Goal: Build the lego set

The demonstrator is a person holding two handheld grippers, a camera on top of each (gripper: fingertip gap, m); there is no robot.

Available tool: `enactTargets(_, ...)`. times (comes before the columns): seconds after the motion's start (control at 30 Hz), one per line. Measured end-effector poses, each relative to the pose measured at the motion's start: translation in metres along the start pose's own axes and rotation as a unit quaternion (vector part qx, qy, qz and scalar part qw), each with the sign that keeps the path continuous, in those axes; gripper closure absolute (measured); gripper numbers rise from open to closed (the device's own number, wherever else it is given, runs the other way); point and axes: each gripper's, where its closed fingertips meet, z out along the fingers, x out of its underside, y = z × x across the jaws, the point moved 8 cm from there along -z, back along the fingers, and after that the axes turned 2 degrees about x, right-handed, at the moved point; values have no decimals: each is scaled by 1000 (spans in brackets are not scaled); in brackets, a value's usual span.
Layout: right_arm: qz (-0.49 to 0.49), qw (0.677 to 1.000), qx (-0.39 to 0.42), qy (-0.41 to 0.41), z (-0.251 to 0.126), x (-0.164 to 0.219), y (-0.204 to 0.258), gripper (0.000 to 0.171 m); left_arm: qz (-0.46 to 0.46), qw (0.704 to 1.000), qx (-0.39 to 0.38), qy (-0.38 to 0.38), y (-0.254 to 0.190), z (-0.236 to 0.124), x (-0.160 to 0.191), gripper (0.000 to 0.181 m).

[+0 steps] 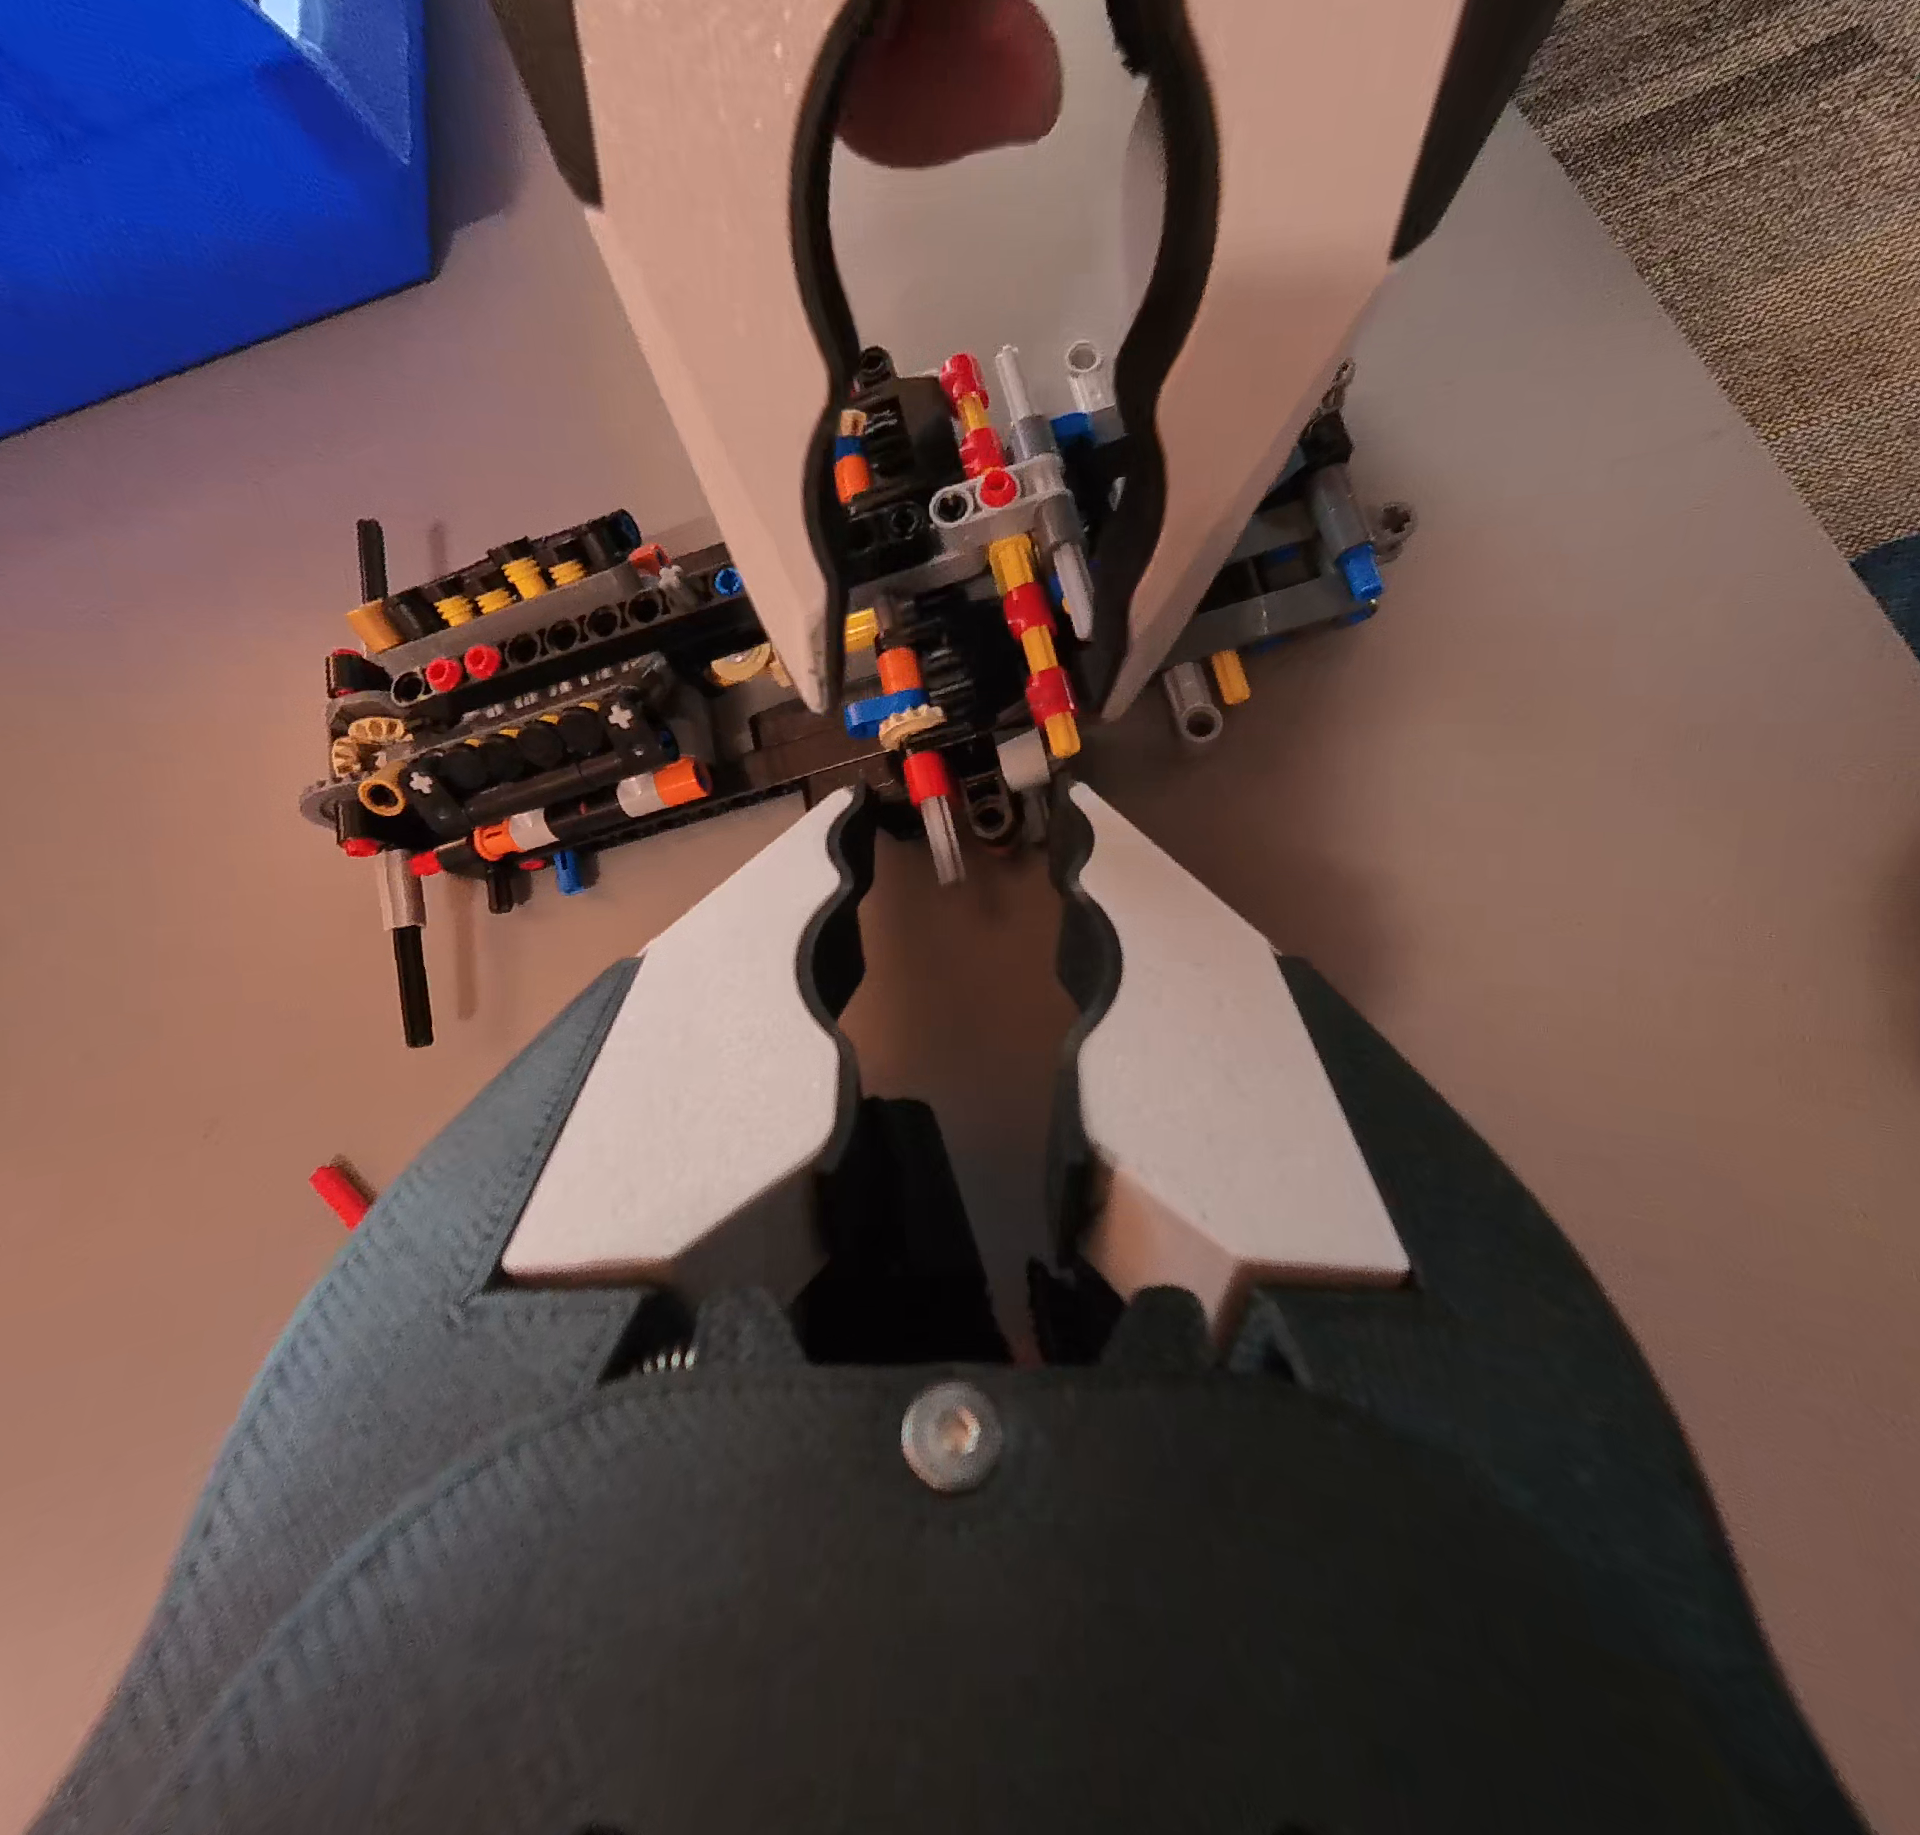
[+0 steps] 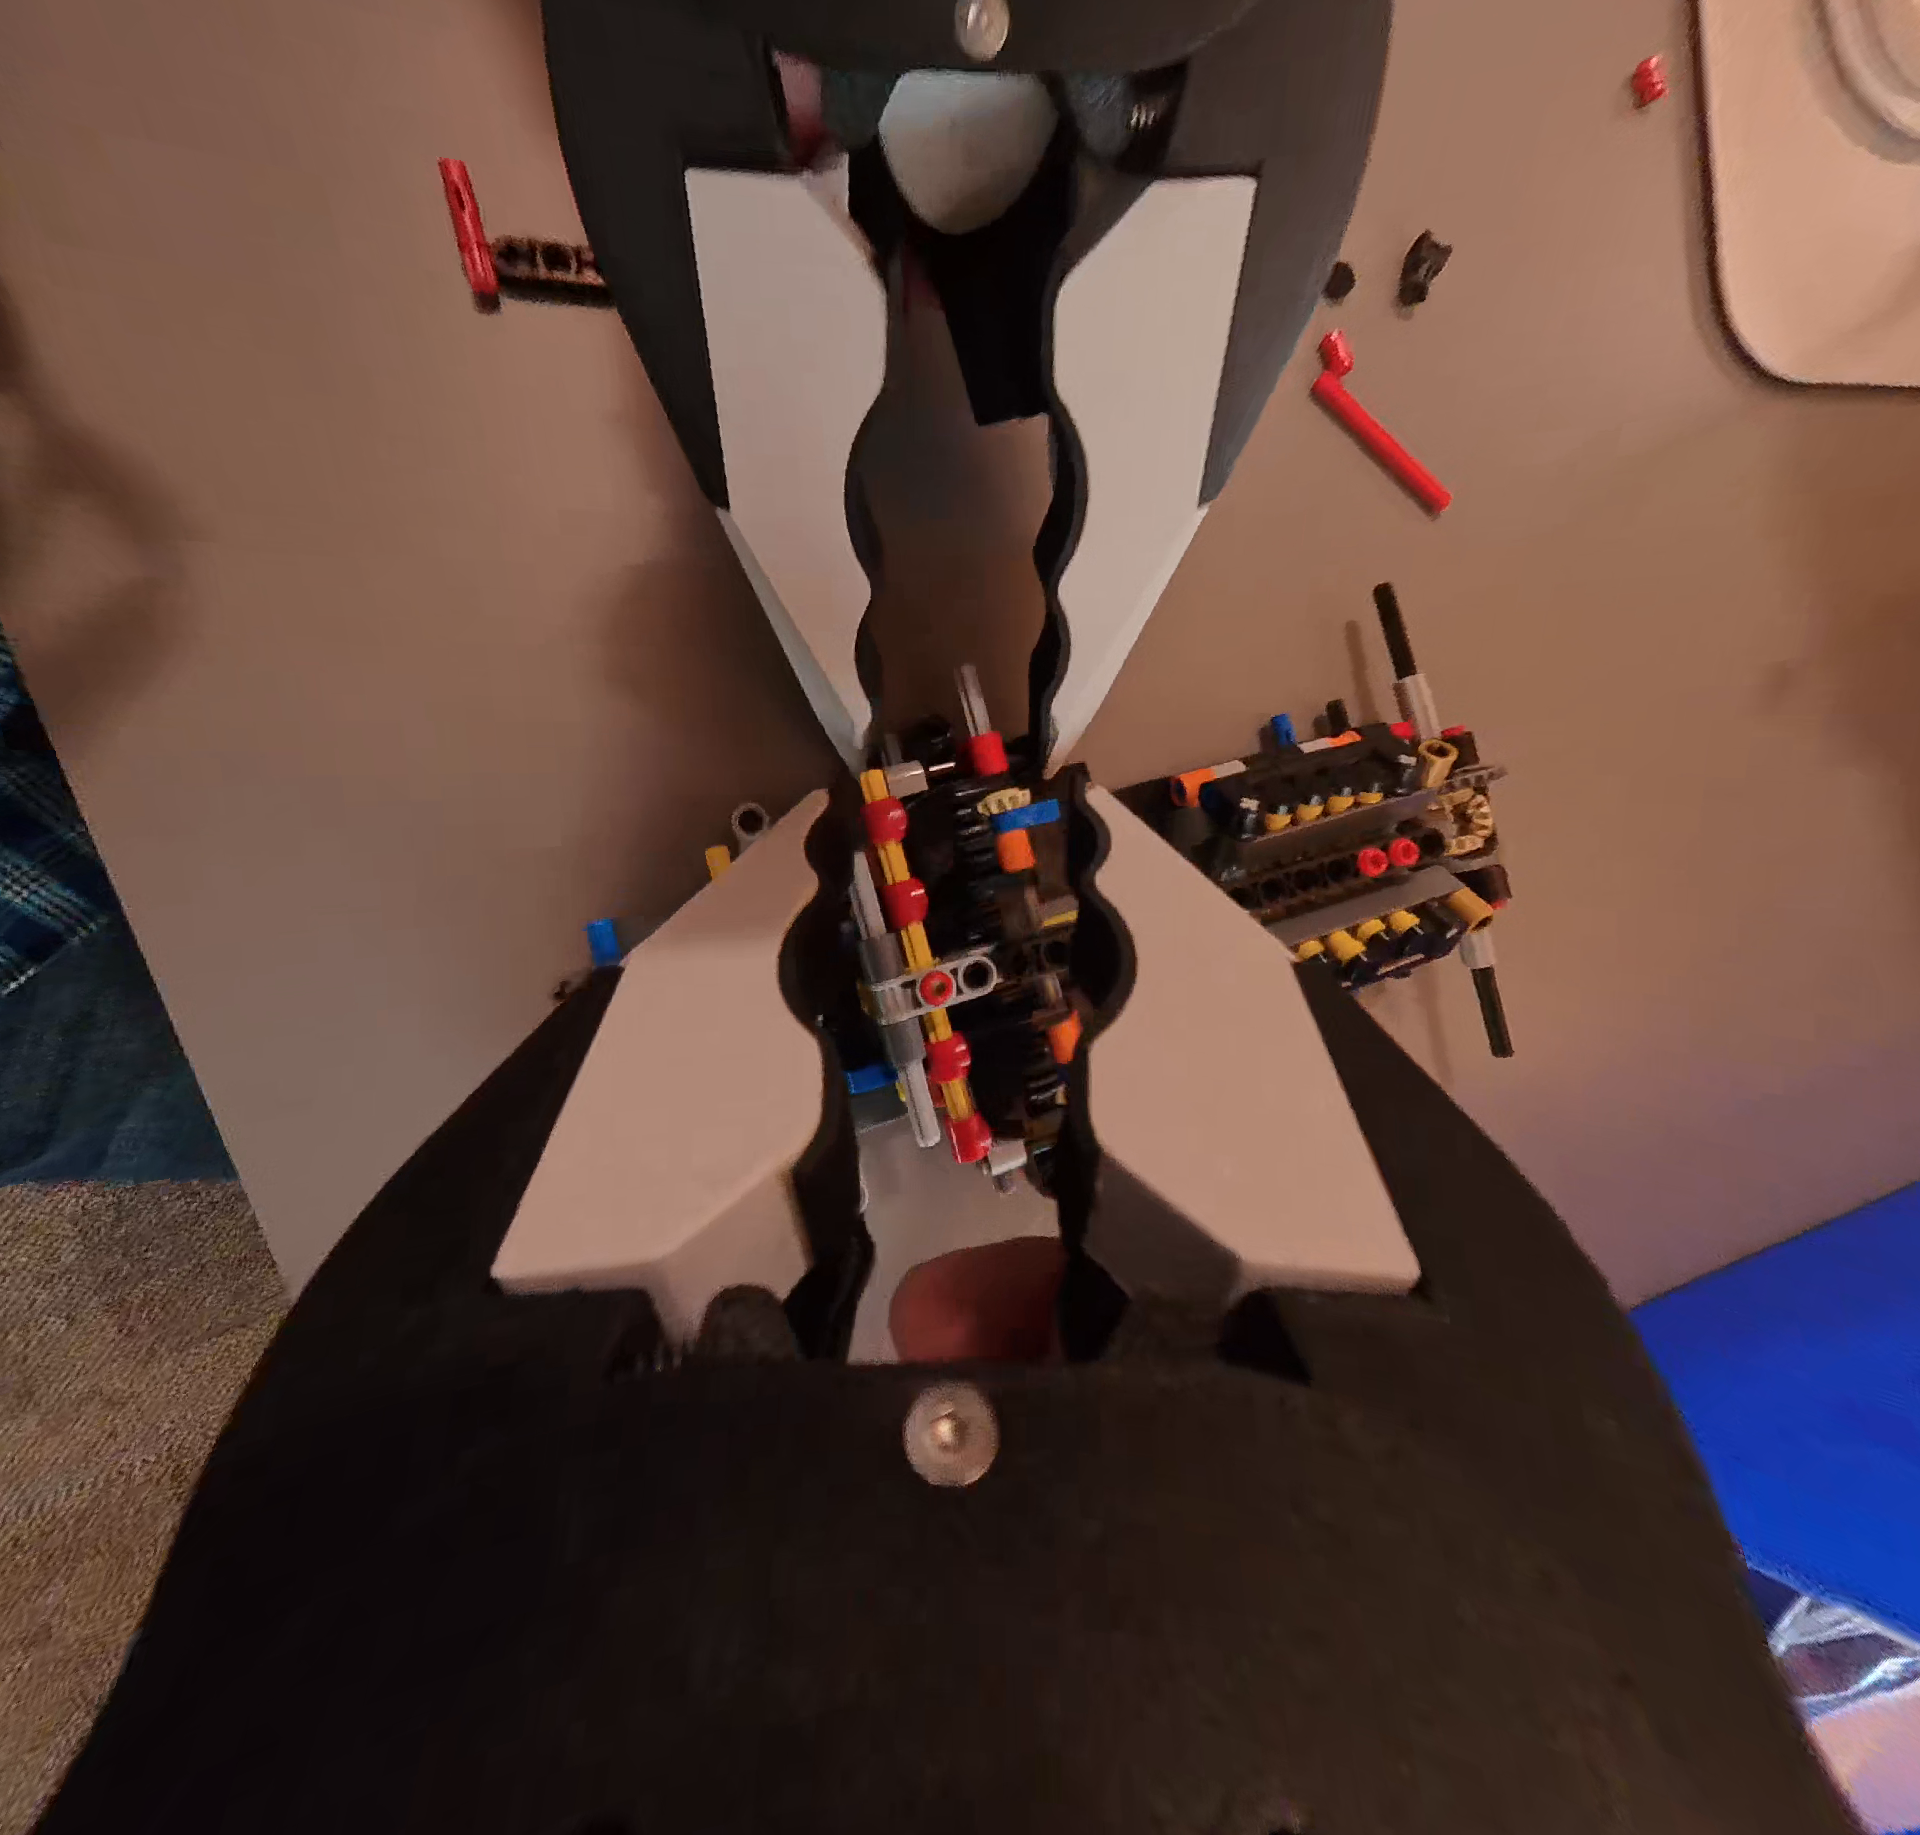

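A long Lego Technic model (image 1: 520,705) of black, grey, yellow and red parts lies on the tan table (image 1: 1455,954). My left gripper (image 1: 961,798) comes in from the near side, and its tips close on the end of the model's middle section (image 1: 977,497). My right gripper (image 1: 966,699) comes from the opposite side, tip to tip with it. In the right wrist view my right gripper (image 2: 961,793) has its pads against both sides of that middle section (image 2: 966,954). The left gripper (image 2: 956,736) pinches its far end. The model's engine-like end (image 2: 1351,850) sticks out to the right.
A blue bin (image 1: 208,123) stands at the far left. Loose parts lie on the table: a red piece (image 1: 338,1188), a red axle piece (image 2: 1377,435), a red and black beam (image 2: 462,222) and small black bits (image 2: 1418,263). A white tray (image 2: 1818,175) is at the top right. Carpet (image 1: 1714,123) lies past the table edge. My left and right fingertips are right by each other. Between my left fingertips and the red axle piece (image 2: 1377,435) there is roughly 12 centimetres.
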Motion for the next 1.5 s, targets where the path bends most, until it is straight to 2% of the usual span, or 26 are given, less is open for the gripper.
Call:
enactTargets(0.1,-6,1000,-16,-1,4,1,1,143,1,1000,1,0,0,0,0,149)
enactTargets(0.27,-6,1000,-26,-9,5,2,2,147,0,1000,-2,1,1,0,0,149)
enactTargets(0.3,-7,999,-34,-16,7,1,5,171,3,1000,-1,0,1,1,0,148)
enactTargets(0.43,-5,1000,-21,-18,11,0,4,171,8,1000,-3,0,-1,1,-1,148)
enactTargets(0.57,11,999,-18,-25,-1,-1,0,135,3,1000,0,0,2,0,1,149)
enactTargets(0.7,18,999,-27,9,7,7,-4,124,9,1000,0,0,2,0,0,148)
enactTargets(1.13,116,973,-198,-16,14,13,-28,127,16,1000,8,-2,2,0,0,148)
enactTargets(1.27,112,969,-221,-5,17,12,-32,134,18,1000,11,-3,1,1,0,149)
enactTargets(1.5,112,967,-228,-13,17,13,-32,135,19,1000,12,-4,1,1,0,148)
